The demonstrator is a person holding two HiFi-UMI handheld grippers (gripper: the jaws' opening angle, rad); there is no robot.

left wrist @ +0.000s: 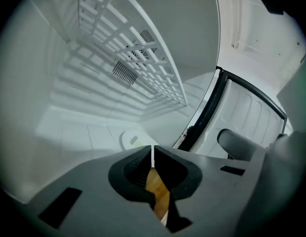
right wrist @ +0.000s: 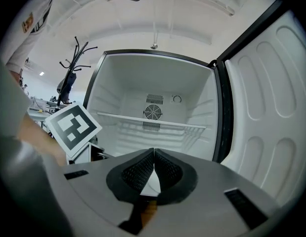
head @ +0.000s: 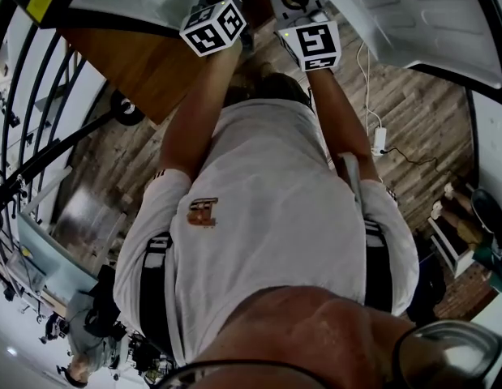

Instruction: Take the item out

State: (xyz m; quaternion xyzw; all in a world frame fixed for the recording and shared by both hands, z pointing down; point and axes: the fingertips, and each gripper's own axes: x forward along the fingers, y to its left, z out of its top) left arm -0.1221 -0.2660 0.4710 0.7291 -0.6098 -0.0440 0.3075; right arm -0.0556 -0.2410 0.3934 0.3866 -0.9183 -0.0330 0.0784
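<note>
An open white fridge (right wrist: 153,107) stands in front of me with nothing that I can see inside. A wire shelf (right wrist: 152,121) crosses its middle under a round fan grille (right wrist: 153,112). My right gripper (right wrist: 153,154) is outside the opening, jaws shut with nothing between them. My left gripper (left wrist: 153,149) reaches into the compartment under the wire shelf (left wrist: 143,63), also shut and empty. Its marker cube (right wrist: 73,125) shows in the right gripper view. In the head view only the two marker cubes (head: 213,27) (head: 313,44) show; the jaws are hidden.
The fridge door (right wrist: 271,112) hangs open on the right, with its black seal (left wrist: 204,110) beside the left gripper. A wooden surface (head: 145,67) lies at the left. A white cable and plug (head: 380,140) rest on the plank floor. A coat stand (right wrist: 73,65) stands behind.
</note>
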